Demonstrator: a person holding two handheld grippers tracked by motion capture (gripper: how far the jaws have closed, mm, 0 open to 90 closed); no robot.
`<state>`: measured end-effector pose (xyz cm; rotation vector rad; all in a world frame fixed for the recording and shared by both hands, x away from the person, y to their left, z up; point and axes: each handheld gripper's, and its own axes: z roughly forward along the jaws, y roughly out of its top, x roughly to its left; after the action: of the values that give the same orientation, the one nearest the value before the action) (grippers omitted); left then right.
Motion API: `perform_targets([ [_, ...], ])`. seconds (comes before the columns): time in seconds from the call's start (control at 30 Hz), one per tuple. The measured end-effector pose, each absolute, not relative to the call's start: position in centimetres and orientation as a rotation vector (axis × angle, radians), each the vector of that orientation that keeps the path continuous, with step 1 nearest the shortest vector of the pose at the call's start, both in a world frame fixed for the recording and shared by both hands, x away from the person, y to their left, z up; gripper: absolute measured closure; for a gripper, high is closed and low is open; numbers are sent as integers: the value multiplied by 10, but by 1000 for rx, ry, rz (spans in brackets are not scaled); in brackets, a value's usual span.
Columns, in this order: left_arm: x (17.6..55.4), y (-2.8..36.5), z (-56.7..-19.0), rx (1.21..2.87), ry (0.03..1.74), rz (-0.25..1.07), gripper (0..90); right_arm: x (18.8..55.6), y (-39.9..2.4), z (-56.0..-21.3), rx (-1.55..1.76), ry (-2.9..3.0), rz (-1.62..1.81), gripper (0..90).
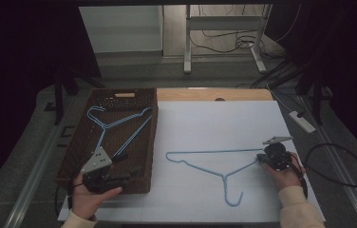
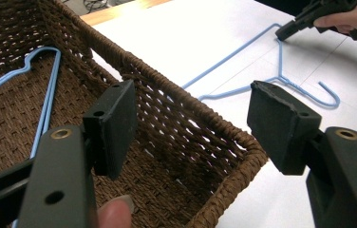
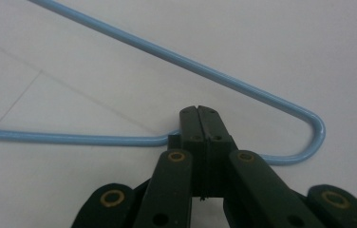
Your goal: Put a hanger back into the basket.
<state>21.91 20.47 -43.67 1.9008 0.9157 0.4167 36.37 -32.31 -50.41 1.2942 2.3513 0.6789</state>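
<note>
Item one: light-blue wire clothes hanger [image 1: 213, 164], lying flat on the white worktop [image 1: 205, 128] to the right of the basket, its long bar running left to right and its hook [image 1: 233, 197] pointing toward the person's edge. Its right-hand bend [image 3: 315, 133] lies at the right tool [image 1: 263, 158], whose jaws are clenched tight together, pad against pad, on the wire at that corner; in the right gripper view the wire runs out to both sides of the closed pads. The tool sits in the person's right hand [image 1: 285, 172], cream sleeve at the wrist. Item two: dark brown woven wicker basket [image 1: 74, 142], rectangular, standing on the left part of the worktop, its right wall just beside the loose hanger's left tip. Item three: second light-blue wire hanger [image 1: 115, 124], lying inside the basket on its floor, in the far half. Item four: left tool [image 2: 191, 123], released, jaws wide apart with nothing between the pads, held over the basket's near right corner by the left hand [image 1: 90, 197].
</note>
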Motion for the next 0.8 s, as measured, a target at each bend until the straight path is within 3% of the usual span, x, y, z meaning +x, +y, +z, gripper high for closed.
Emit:
perform_targets([
  [0.23, 219, 205, -436, 1899, 915, 417, 343, 354, -305, -498, 1234, 2359, 764, 900],
  [0.47, 218, 206, -435, 1893, 916, 421, 343, 338, -235, -488, 1028, 2524, 844, 900],
  [0.8, 218, 207, -435, 1892, 914, 421, 343, 347, -147, -500, 855, 2689, 810, 900],
])
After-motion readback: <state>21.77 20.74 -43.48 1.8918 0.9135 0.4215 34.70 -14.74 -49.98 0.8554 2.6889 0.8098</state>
